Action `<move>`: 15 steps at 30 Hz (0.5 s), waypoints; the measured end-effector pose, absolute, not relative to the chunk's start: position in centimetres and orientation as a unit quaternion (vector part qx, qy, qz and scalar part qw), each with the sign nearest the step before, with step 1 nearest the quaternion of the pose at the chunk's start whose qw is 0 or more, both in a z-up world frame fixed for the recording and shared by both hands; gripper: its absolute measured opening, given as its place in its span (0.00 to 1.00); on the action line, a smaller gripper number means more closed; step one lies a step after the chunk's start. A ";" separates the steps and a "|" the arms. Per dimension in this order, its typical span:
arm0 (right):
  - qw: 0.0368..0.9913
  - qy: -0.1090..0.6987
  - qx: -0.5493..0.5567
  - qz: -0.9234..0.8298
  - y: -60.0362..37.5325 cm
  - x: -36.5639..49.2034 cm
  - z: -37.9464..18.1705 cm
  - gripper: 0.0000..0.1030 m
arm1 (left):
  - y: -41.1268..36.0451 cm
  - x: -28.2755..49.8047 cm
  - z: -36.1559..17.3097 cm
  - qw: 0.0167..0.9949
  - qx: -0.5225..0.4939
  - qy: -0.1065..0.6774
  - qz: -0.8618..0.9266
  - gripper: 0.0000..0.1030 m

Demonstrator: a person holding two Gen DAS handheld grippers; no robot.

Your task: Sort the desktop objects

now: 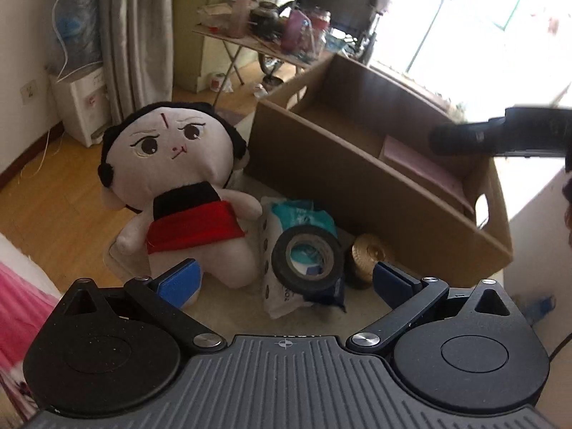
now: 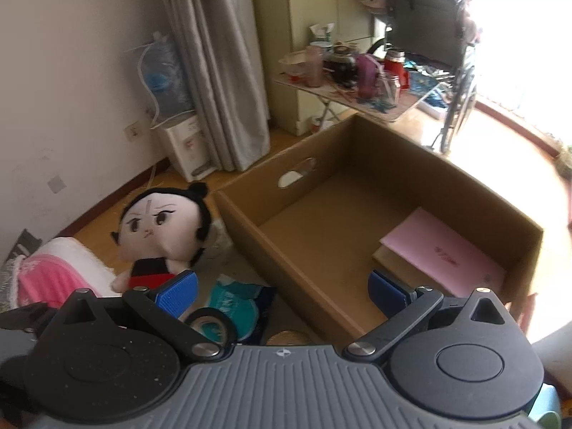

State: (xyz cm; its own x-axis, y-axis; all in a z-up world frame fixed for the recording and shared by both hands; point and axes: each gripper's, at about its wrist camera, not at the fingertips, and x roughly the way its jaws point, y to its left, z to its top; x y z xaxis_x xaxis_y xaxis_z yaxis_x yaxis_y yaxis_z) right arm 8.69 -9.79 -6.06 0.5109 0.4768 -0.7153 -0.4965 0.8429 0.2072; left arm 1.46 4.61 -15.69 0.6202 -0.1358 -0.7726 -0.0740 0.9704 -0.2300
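Cardboard box (image 2: 357,221): largest item; open top, brown, oval handle cut-outs in the end walls. Stands on the pale tabletop (image 1: 228,304), behind the loose items in the left wrist view.
Box contents: pink booklet (image 2: 447,250) lying flat in the near right corner, on top of a brown flat item whose edge shows beneath it. Rest of the box floor bare.
Plush doll (image 1: 186,178): white body, black hair, red-and-black top. Sits upright on the tabletop, left of the box, facing the camera; just beside the tissue pack.
Tissue pack (image 1: 296,246): white and teal soft packet, crumpled, lying between doll and box.
Black tape roll (image 1: 307,257): rests tilted on the tissue pack, hole towards the camera.
Gold round object (image 1: 368,257): ribbed, gold, on the tabletop just right of the tape roll and near the box wall; kind not clear.
Left hand-held gripper (image 1: 286,279): released, blue pads spread wide; tape roll lies ahead between the fingers, pads not touching it.
Right hand-held gripper (image 2: 286,286): released, jaws at full spread, nothing between the pads. Positioned over the near wall of the box, right finger above the box interior. It shows as a dark shape at the right edge of the left wrist view.
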 end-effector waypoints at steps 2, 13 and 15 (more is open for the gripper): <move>0.861 0.414 0.003 0.295 -9.6 8.5 -6.2 1.00 | 4.5 1.7 -16.0 0.892 -0.118 0.435 -0.019 1.00; 0.803 0.500 0.058 0.319 -8.1 9.5 -9.2 0.81 | 3.1 3.1 -17.7 0.895 -0.071 0.441 -0.018 0.98; 0.796 0.513 0.056 0.318 -7.7 9.8 -9.9 0.76 | 3.1 3.3 -17.8 0.895 -0.068 0.442 -0.009 0.96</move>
State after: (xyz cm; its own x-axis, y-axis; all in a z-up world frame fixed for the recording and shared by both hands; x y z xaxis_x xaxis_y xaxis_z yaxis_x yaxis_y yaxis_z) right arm 9.76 -7.73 -9.86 0.2723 0.5632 -0.7802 -0.4476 0.7919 0.4154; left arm 3.29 3.07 -17.79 0.6094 -0.0754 -0.7893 -0.0440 0.9907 -0.1285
